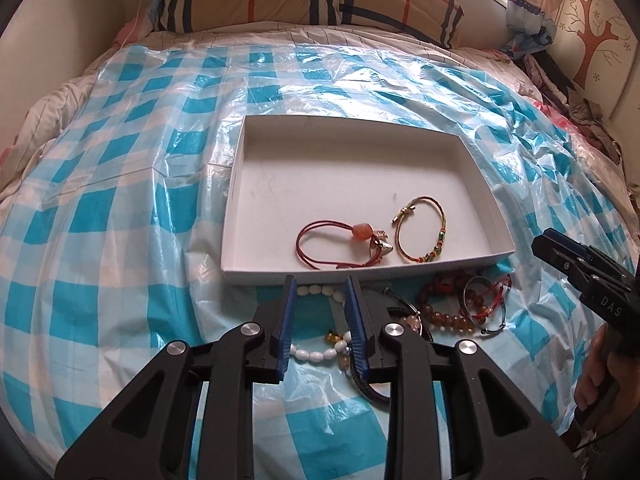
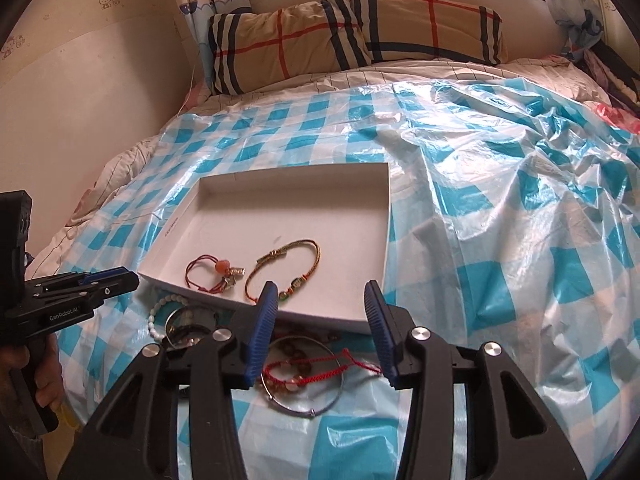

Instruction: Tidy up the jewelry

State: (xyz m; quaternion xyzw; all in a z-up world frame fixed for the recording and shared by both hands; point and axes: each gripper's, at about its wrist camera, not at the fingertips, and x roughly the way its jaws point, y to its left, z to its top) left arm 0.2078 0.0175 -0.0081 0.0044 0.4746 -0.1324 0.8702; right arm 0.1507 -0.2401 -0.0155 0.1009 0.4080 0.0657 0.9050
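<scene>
Bedroom scene: a bed w/ two plaid pillows (image 2: 352, 36) at the head, under a window, was covered by a crinkled blue-and-white checked plastic sheet (image 1: 120, 208). On the sheet sat a shallow white cardboard tray (image 1: 240, 160), open-topped.

Inside the tray, near its front wall, lay two bracelets side by side, not touching: a red cord bracelet (image 1: 320, 250) w/ an orange bead and silver charms on the left, and a gold braided bracelet (image 1: 420, 232) w/ small green beads on the right.

Outside the tray, just in front of it on the sheet, lay a loose pile of more jewelry: a white oval-bead bracelet (image 1: 316, 354), an amber-brown bead bracelet (image 1: 448, 316), a thin silver bangle (image 2: 308, 380) and a red thread bracelet (image 2: 312, 372) tangled across the bangle.

Left gripper (image 1: 320, 284) hung low over the white beads, blue-padded fingers apart w/ a moderate gap, nothing between them. Right gripper (image 2: 320, 292) hung over the bangle and red thread, fingers spread wider, also grasping nothing; its tips sat about level w/ the tray's front edge. Part of each hand showed at the frame edges, gripping a black handle.
</scene>
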